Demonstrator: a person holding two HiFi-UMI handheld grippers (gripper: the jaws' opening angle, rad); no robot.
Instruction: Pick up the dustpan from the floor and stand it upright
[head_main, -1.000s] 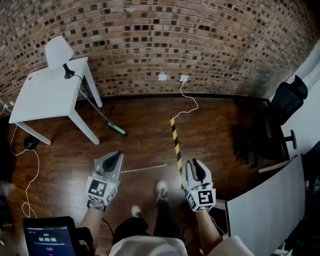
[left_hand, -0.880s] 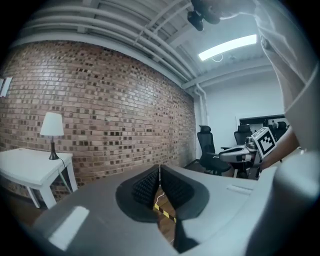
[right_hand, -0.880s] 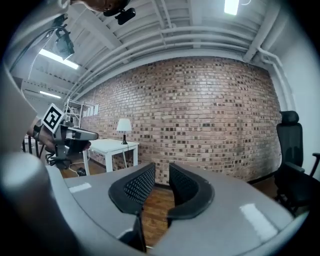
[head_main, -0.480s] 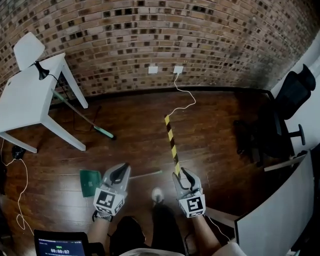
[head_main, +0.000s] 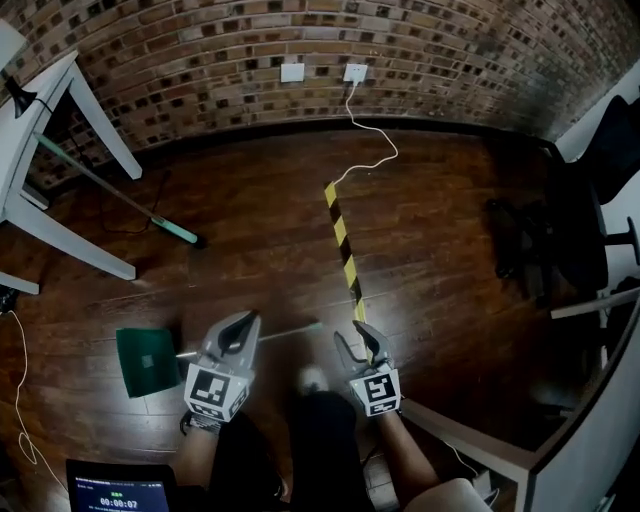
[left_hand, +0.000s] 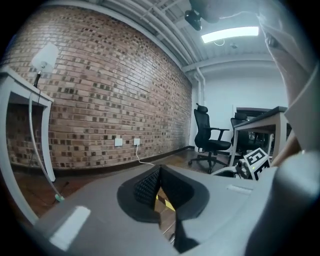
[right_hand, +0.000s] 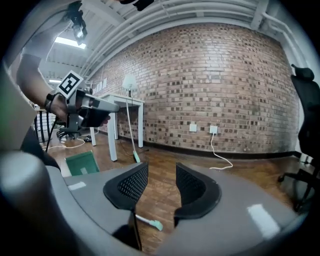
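While the left gripper (head_main: 245, 322) sits closed on nothing, the right gripper (head_main: 352, 335) is opening, also empty.
At the left gripper the pads meet at their tips, with only floor (head_main: 440, 300) showing beneath them. The right gripper's jaws stand partly apart, and through the gap show bare boards and the pale green end of the dustpan's handle (head_main: 295, 331). Both grippers point ahead, side by side. The green dustpan (head_main: 147, 360) lies flat on the wooden floor just left of the left gripper, its thin handle passing under that gripper towards the right one; neither has hold of it. Beyond, a black-and-yellow tape strip (head_main: 343, 255) runs towards the brick wall (head_main: 200, 60), and a green-headed broom (head_main: 180, 232) leans at the far left.
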